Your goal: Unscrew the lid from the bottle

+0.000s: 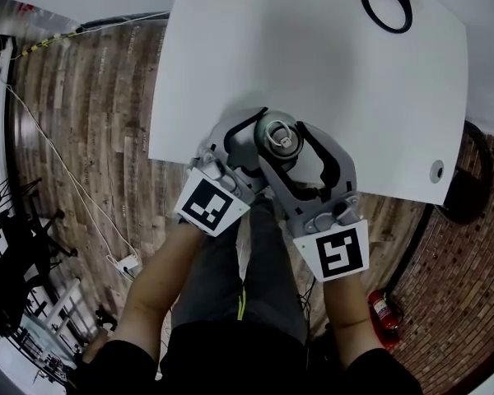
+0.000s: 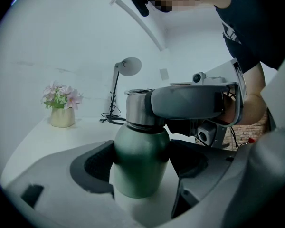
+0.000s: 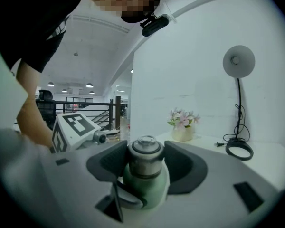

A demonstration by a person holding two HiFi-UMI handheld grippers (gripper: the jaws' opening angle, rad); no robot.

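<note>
A green bottle (image 2: 138, 163) with a steel lid (image 3: 145, 156) stands upright near the front edge of the white table (image 1: 329, 64). In the head view the lid (image 1: 280, 137) shows from above. My left gripper (image 2: 141, 164) is shut on the green body, with a dark pad pressed against each side. My right gripper (image 3: 146, 163) is shut on the lid, its pads touching both sides of the steel cap. In the left gripper view a jaw of the right gripper (image 2: 185, 101) crosses at lid height. In the head view both grippers, left (image 1: 263, 148) and right (image 1: 290, 142), meet around the bottle.
A desk lamp (image 3: 238, 63) with a ring base (image 1: 387, 2) stands at the far right of the table. A pot of pink flowers (image 2: 61, 109) sits at the far side. The table's front edge runs just below the bottle. A red fire extinguisher (image 1: 383, 309) stands on the floor.
</note>
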